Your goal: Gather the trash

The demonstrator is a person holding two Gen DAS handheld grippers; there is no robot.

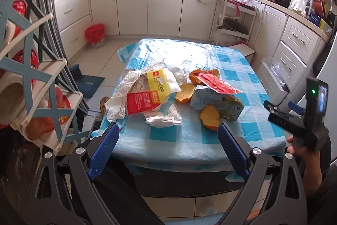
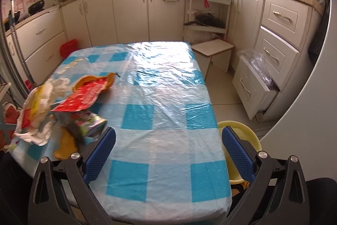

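1. The tabletop [image 2: 168,98], covered by a blue-and-white checked plastic cloth, fills the middle of both views; kitchen cabinets [image 1: 130,7] run along the far wall.
2. A slatted rack [image 1: 31,69] with blue cross-braces stands at the far left of the left wrist view, off the tabletop.
3. The trash lies in a heap on the left part of the tabletop, toward its near edge. Its biggest piece is crumpled white paper [image 1: 126,96] with a red-and-yellow package [image 1: 151,92] lying on it.
4. Right of that lies a pale blue carton [image 1: 217,102] on its side, with a red wrapper [image 1: 214,83] draped across its top.
5. Orange peel pieces [image 1: 209,116] sit around the carton: one at its near side, one at its left, one behind the wrapper.
6. A red-lined bin [image 1: 95,35] stands on the floor, far left of the tabletop.
7. A yellow stool [image 2: 242,132] shows at the near right corner of the tabletop in the right wrist view.
8. The left tongs [image 1: 168,149] stand wide apart over the near edge, just short of the heap, gripping nothing.
9. The right tongs [image 2: 168,151] are likewise spread wide, empty, over bare cloth to the right of the trash.
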